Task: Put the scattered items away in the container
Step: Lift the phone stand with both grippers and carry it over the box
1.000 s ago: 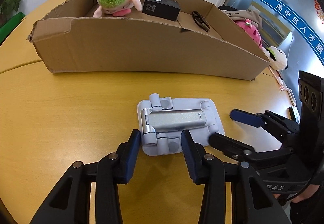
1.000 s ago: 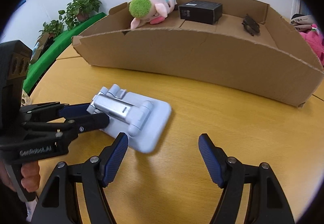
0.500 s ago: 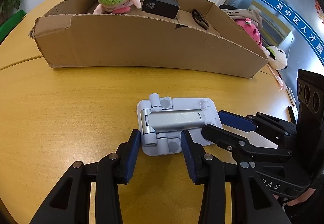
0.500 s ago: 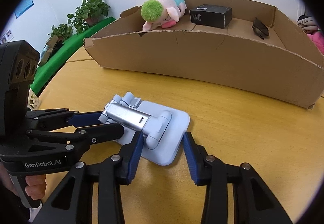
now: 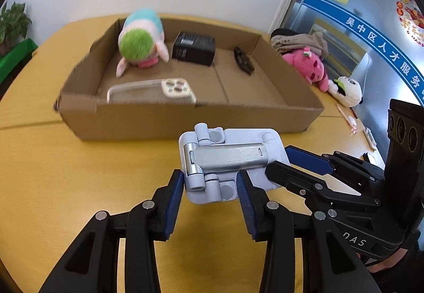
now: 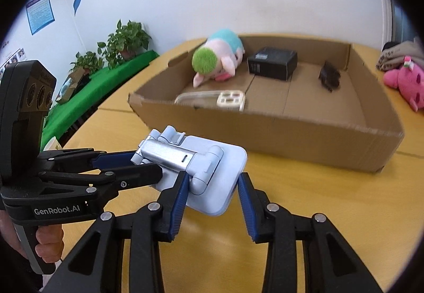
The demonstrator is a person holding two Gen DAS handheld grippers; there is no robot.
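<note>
A pale blue folding phone stand [image 5: 230,160] with a silver hinge arm is held up off the yellow table, short of the cardboard box [image 5: 185,118]. My left gripper [image 5: 209,184] is shut on its near end. My right gripper [image 6: 212,184] is shut on its other end, and its fingers [image 5: 307,160] show at the right of the left wrist view. The stand [image 6: 201,171] and the box [image 6: 291,131] show in the right wrist view too. The box holds a plush toy [image 5: 140,41], a black box [image 5: 194,47], a phone case [image 5: 151,88] and a small black item [image 5: 243,59].
A pink plush [image 5: 307,65] and a panda plush [image 5: 347,91] lie on the table right of the box. Potted plants [image 6: 124,41] stand on a green surface beyond the table's left edge. Bare yellow tabletop [image 5: 66,173] lies between me and the box.
The right gripper closed onto the stand. Both grippers then lifted it off the table, so the inside of the box and the phone case came into view.
</note>
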